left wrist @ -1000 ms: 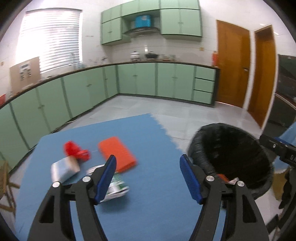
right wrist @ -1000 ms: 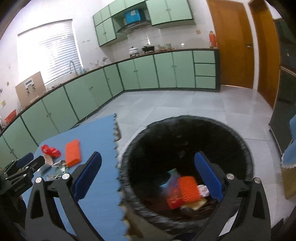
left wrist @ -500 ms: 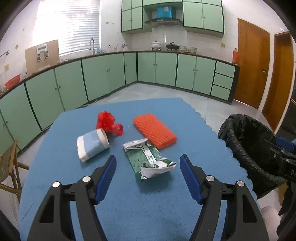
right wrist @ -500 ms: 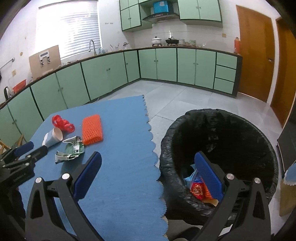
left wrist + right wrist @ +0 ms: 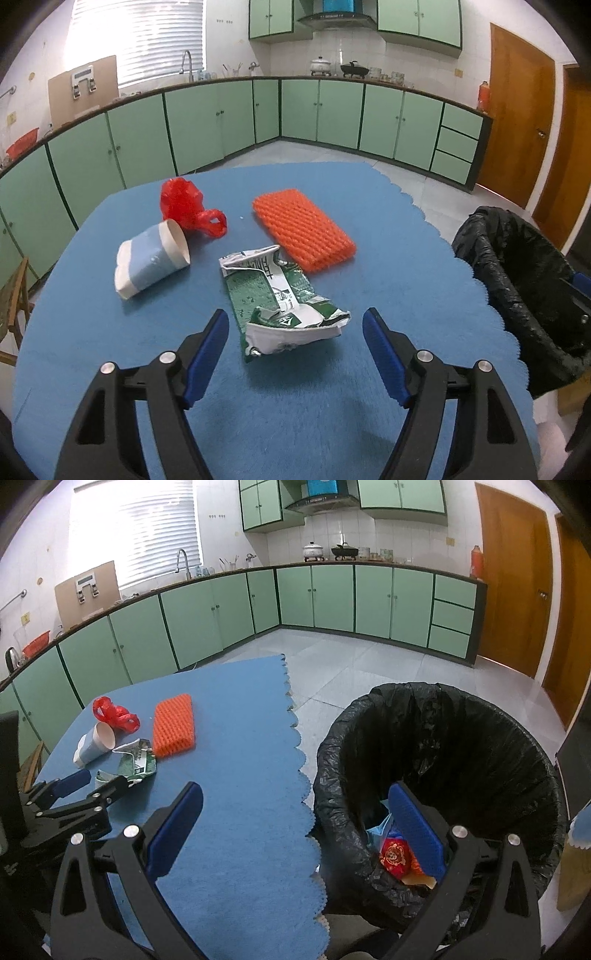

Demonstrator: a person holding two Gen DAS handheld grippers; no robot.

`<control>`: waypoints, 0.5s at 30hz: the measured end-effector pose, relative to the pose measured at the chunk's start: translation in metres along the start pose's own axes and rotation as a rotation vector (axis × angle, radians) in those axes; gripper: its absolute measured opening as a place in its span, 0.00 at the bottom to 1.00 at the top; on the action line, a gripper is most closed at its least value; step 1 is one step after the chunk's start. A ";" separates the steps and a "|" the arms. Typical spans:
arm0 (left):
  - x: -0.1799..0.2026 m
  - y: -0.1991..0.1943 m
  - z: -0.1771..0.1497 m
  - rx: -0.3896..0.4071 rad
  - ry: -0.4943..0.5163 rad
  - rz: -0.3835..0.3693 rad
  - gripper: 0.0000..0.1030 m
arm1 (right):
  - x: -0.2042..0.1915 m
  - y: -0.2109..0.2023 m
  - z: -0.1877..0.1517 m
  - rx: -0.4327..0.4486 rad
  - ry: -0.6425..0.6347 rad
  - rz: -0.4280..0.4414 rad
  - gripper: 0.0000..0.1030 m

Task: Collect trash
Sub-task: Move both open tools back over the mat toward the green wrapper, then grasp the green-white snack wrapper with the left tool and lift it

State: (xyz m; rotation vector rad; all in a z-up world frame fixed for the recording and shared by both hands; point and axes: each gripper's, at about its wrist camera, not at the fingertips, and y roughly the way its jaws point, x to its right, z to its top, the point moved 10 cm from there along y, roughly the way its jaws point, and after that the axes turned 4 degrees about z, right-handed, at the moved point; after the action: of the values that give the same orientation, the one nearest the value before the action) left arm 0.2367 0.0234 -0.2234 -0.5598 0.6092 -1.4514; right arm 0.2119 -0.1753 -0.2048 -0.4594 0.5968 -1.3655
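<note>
Since a second ago the left gripper (image 5: 293,334) has swung off the bin and dropped toward the table; its jaws are opening, and the crumpled green wrapper (image 5: 280,299) lies at 12 o'clock just ahead of the tips, untouched. Right gripper (image 5: 295,812) has drifted back, released and empty, straddling the table edge and the black-lined bin (image 5: 480,716).

Beyond the wrapper: paper cup (image 5: 151,258) on its side at 10 o'clock, orange mesh pad (image 5: 303,229) at 1 o'clock, red plastic bag (image 5: 184,206) farthest, at 11.

Progress: some trash (image 5: 393,853) already binned; four pieces remain on the blue mat (image 5: 388,266). Wrapper is likely next.
</note>
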 end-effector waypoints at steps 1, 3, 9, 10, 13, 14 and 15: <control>0.000 0.003 -0.001 -0.006 0.000 0.002 0.71 | 0.001 0.002 0.000 -0.002 0.002 0.001 0.95; 0.000 0.007 -0.001 -0.008 -0.001 0.008 0.71 | 0.002 0.005 -0.001 -0.007 0.005 0.003 0.95; 0.004 0.014 -0.001 -0.002 0.010 0.023 0.71 | 0.001 0.012 -0.003 -0.022 0.005 0.010 0.95; 0.004 0.016 -0.001 -0.005 0.009 0.018 0.66 | 0.000 0.012 -0.003 -0.023 0.003 0.011 0.95; 0.002 0.017 -0.003 -0.009 0.004 0.008 0.61 | -0.004 0.013 -0.002 -0.025 -0.004 0.014 0.95; 0.001 0.016 -0.003 -0.006 0.002 0.009 0.61 | -0.005 0.013 -0.002 -0.025 -0.006 0.016 0.95; -0.001 0.015 -0.003 -0.003 -0.001 0.010 0.61 | -0.007 0.014 -0.001 -0.027 -0.008 0.018 0.95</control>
State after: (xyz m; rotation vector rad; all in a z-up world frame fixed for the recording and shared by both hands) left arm 0.2454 0.0254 -0.2357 -0.5589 0.6120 -1.4407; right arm 0.2207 -0.1662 -0.2136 -0.4799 0.6116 -1.3390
